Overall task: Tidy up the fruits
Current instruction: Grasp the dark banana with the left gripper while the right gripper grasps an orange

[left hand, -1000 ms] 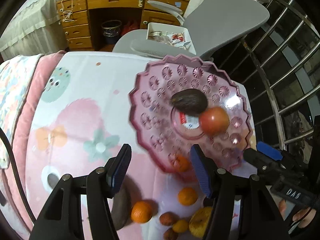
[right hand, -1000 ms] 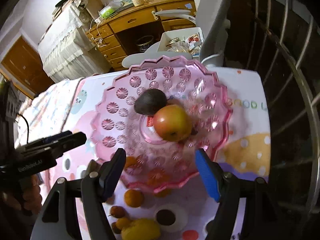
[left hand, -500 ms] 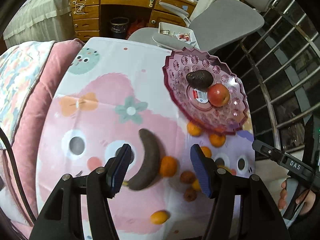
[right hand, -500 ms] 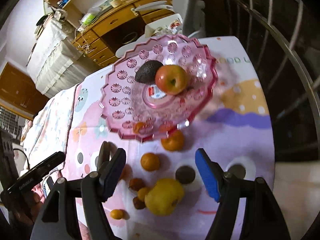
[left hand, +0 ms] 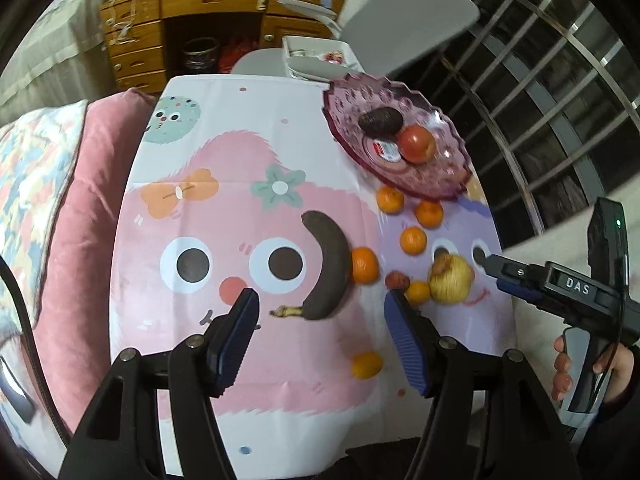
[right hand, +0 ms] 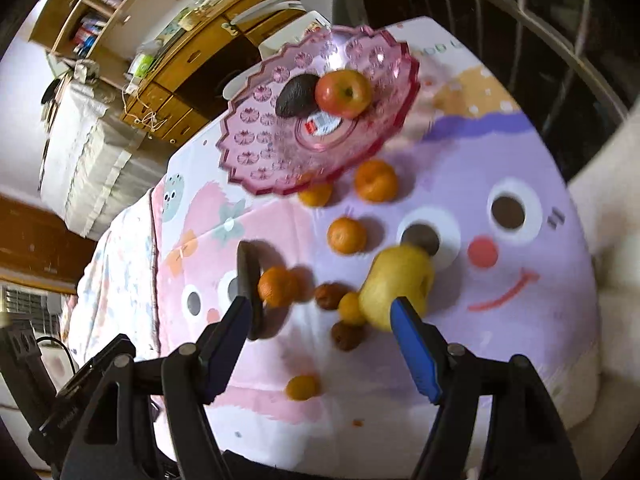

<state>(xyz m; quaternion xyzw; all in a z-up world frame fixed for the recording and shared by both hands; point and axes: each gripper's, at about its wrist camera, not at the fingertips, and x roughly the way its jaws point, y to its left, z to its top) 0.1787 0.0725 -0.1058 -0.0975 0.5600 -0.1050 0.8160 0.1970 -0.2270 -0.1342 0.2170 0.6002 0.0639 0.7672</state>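
Two fruits, dark avocado [left hand: 380,121] and red apple [left hand: 417,144], fill pink dish [left hand: 448,184].

Dim indoor light, strong fisheye bending with dark corners, and motion blur in the right view.

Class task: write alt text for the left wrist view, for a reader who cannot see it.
Open left tongs hover over a cartoon tablecloth near a blackened banana and scattered oranges. A pink dish beyond holds an apple and avocado.
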